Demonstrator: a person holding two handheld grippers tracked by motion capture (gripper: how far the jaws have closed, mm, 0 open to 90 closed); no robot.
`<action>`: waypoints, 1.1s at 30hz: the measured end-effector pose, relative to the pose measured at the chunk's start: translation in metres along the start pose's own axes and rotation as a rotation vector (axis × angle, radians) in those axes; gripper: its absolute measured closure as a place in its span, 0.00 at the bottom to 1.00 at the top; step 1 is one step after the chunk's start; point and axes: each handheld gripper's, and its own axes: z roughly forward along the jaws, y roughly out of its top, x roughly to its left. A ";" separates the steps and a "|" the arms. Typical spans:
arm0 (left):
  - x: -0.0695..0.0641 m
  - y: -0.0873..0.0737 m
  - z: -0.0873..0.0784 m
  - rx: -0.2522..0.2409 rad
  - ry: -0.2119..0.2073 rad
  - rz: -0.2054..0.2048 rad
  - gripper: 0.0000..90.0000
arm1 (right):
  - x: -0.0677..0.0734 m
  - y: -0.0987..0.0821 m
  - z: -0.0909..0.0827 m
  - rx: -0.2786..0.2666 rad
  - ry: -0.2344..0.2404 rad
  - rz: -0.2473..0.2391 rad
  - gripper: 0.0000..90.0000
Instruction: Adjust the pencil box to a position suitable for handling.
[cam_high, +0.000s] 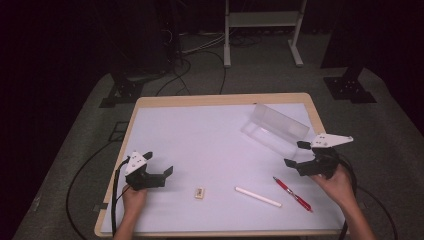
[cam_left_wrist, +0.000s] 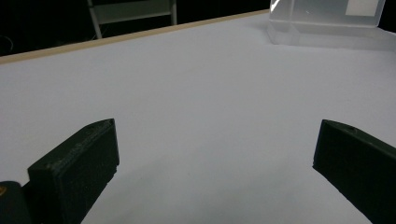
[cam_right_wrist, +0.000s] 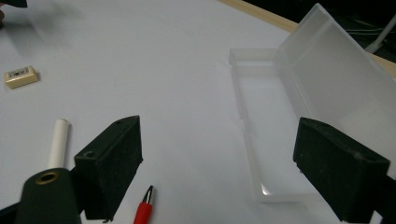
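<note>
The table (cam_high: 150, 102) is covered by a white sheet. Two grippers are held above it, one at each side of the near half.

The left gripper (cam_high: 159, 164) is seen at about 8 o'clock on the table in the high view. Its jaws are spread wide and nothing is held between them; in the left gripper view bare sheet is seen between the two black jaws, and the box (cam_left_wrist: 327, 23) is seen far off at 1 o'clock.

The right gripper (cam_high: 296, 154) is seen at about 4 o'clock on the table. Its jaws are likewise spread wide and empty. It is held just beside the near end of the box (cam_high: 275, 129), a clear plastic case lying at 2 o'clock with its lid stood open. In the right gripper view the open tray of the box (cam_right_wrist: 266, 126) is seen between the jaws, nearer the right one. Whether the jaws touch the box cannot be told.

The pen (cam_high: 292, 194), red with a silver tip, is laid at 5 o'clock, near the right hand (cam_high: 336, 184). Its tip (cam_right_wrist: 144, 205) is seen beside the left jaw in the right gripper view.

The chalk (cam_high: 258, 196), a white stick, is laid left of the pen, apart from it.

The eraser (cam_high: 199, 192), small and cream-coloured, is laid at 6 o'clock, between the chalk and the left gripper.
</note>
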 end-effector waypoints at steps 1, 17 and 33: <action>0.000 0.000 0.000 0.000 -0.001 -0.001 0.00 | 0.000 0.003 0.004 0.008 0.001 -0.009 0.16; 0.000 0.000 0.000 -0.005 -0.007 -0.004 0.00 | -0.016 0.027 0.066 0.133 0.042 -0.048 0.25; 0.000 0.000 0.000 -0.005 -0.006 -0.003 0.00 | -0.033 0.014 0.104 0.274 -0.003 -0.030 0.65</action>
